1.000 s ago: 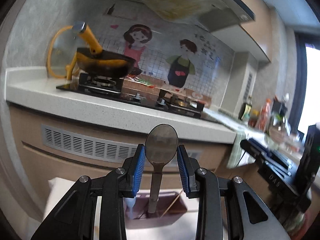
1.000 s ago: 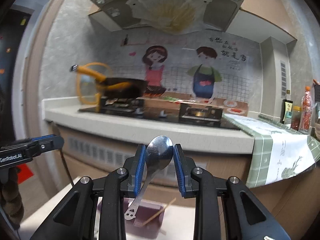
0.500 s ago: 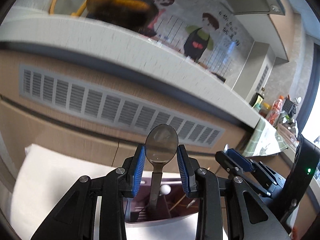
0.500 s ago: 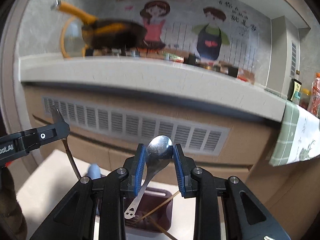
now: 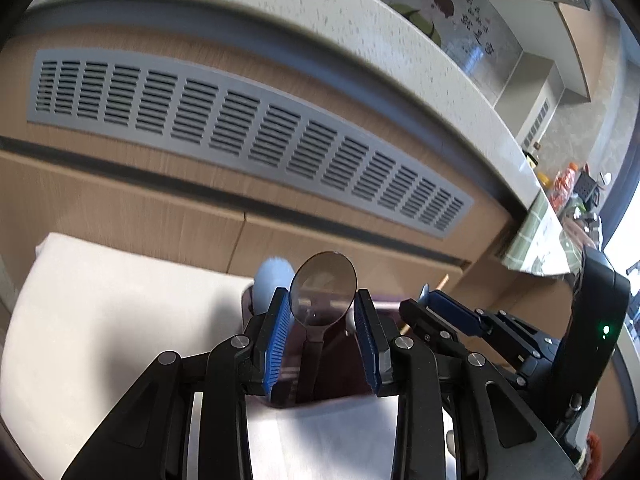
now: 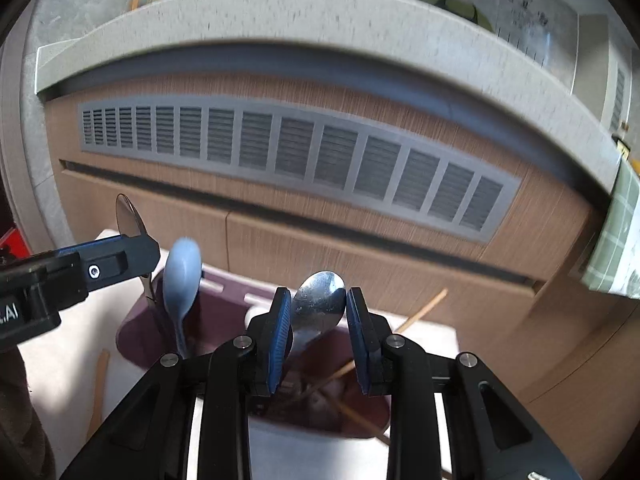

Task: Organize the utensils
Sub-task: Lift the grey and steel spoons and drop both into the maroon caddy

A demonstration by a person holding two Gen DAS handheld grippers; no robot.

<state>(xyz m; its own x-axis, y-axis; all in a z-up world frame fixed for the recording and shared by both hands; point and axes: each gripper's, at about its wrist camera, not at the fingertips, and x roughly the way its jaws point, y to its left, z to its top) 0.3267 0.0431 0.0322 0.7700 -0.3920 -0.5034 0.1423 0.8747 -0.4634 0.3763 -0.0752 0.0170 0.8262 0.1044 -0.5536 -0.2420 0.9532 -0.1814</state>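
Spoons (image 5: 323, 293) ride bowl-up in both grippers over a maroon holder (image 6: 208, 312) that stands on a white table (image 5: 100, 320), set against the cabinet front. The left gripper (image 5: 323, 334) is clamped on a steel spoon by the neck, its handle pointing down into the holder, a grip that judging by the angle lets the utensil drop in upright. The right gripper (image 6: 316, 338) likewise pinches a second steel spoon (image 6: 320, 304), tilted slightly, handle aimed at the holder's right side, where thin wooden sticks (image 6: 420, 312) already lean out over the rim. A pale blue spoon (image 6: 182, 276) stands in the holder's left end, bowl up, just beside the left gripper's tip. A wooden stick (image 6: 98, 384) lies flat on the table near the holder's left edge. Readable writing is scant: the letters "AI" on the left gripper's side in the right wrist view; the characters on the wall poster (image 5: 476, 32) above the counter (image 5: 320, 4) are too blurred to read.
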